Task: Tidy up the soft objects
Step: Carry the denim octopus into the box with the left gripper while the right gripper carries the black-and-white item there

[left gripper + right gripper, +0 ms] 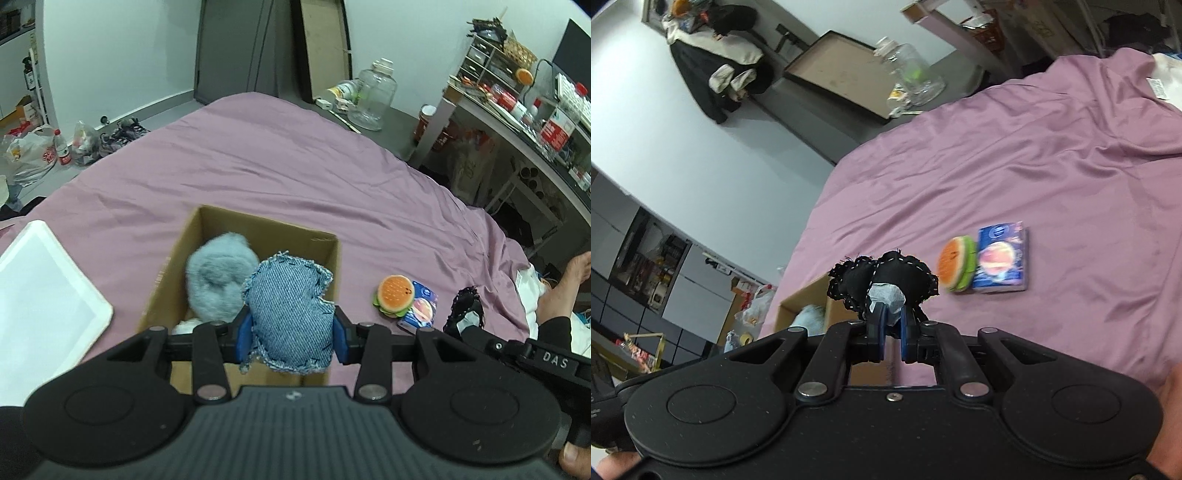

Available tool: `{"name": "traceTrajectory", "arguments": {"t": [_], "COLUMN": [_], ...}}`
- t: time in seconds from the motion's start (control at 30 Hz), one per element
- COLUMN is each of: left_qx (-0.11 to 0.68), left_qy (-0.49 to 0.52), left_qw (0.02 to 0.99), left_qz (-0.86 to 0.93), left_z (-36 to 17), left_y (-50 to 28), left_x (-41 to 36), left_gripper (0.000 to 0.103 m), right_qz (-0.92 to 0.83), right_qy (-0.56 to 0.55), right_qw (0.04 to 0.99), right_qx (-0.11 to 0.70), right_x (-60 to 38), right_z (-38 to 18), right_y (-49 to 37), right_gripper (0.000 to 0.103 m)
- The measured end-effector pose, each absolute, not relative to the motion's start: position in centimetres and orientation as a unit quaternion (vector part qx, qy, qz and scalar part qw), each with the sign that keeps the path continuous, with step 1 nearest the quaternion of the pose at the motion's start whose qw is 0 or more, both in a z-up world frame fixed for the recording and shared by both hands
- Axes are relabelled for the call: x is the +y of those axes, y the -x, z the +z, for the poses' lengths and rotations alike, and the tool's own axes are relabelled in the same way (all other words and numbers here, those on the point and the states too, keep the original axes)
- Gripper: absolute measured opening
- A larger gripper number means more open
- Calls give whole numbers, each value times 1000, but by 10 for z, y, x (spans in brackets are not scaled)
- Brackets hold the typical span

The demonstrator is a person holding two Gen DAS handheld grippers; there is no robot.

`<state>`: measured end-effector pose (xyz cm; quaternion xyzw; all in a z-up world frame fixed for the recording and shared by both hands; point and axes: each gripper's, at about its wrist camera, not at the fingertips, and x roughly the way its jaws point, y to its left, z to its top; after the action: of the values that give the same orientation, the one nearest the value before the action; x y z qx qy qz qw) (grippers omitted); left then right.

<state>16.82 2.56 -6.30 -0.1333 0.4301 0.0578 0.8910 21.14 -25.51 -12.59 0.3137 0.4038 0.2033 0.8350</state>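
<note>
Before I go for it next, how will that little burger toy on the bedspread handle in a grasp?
The burger toy looks like soft foam, so it will probably squash between the fingers and weigh little. It leans against the blue packet, so a nudge may tip it flat or shift the packet. Its round shape suggests it could roll on the purple bedspread.

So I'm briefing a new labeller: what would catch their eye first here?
Probably the denim heart cushion, clamped in the left gripper over the open cardboard box that holds a grey fluffy toy. Next, the black stitched cushion pinched by the right gripper, beside the burger toy.
</note>
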Motion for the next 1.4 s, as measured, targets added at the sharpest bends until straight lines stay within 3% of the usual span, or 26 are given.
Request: {"name": "traceTrajectory", "arguments": {"t": [0.63,0.77,0.97,1.07,1.17,1.23,1.4], "left_qx": [455,472,466,461,458,458,456], "left_qy": [166,167,179,172,173,171,162], "left_qw": [872,862,862,866,867,868,871], "left_qz": [71,83,87,86,89,90,90], "left_z": [-87,-94,-86,-82,-80,-80,-77], "left_y": [-152,-149,-144,-143,-143,-144,-147], "left_x": [74,84,96,96,95,94,85], "left_gripper": [43,48,66,67,67,67,67], "right_qz": [245,257,274,284,286,281,271], "right_qy": [-280,-270,-258,-252,-246,-245,-255], "right_qw": [834,832,826,820,815,813,818], "right_qx": [407,411,420,428,440,448,439], "right_x": [-186,-170,-146,-139,-135,-138,-157], "right_z": [-105,-103,-103,-105,-106,-108,-104], "right_y": [-195,-192,-188,-186,-184,-184,-185], "right_gripper": [8,8,8,8,15,38,42]}}
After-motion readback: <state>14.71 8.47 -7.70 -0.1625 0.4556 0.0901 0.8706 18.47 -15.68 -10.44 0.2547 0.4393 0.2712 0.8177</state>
